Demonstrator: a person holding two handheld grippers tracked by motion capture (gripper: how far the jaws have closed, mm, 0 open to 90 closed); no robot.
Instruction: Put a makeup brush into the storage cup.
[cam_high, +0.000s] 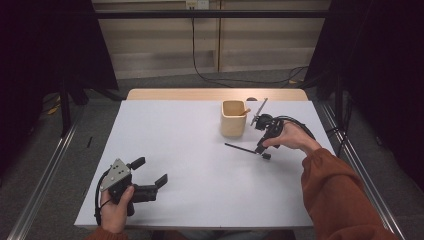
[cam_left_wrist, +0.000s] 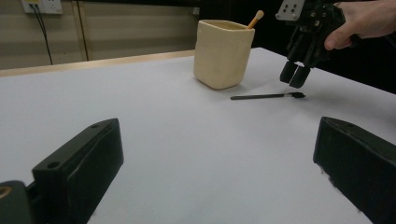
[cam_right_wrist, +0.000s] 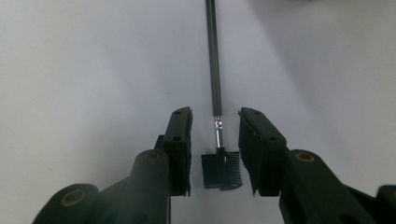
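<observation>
The right claw (cam_right_wrist: 215, 154) is pointing down over the table (cam_high: 190, 150), its jaws standing apart on either side of the brush (cam_right_wrist: 215, 70) without touching it. The brush is lying flat, its comb head between the jaws and its handle running away from them. Just beyond sits the cup (cam_high: 233, 118), holding a wooden stick (cam_left_wrist: 255, 19). The left claw (cam_high: 150, 172) is resting well apart, jaws wide with nothing between them.

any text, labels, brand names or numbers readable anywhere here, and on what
None can be read.
The cream cup is plain, with no print on the side that faces the cameras.
The black brush shows no marking on its handle.
The right gripper and left gripper show no lettering.
The wall socket plate is too blurred to read.
</observation>
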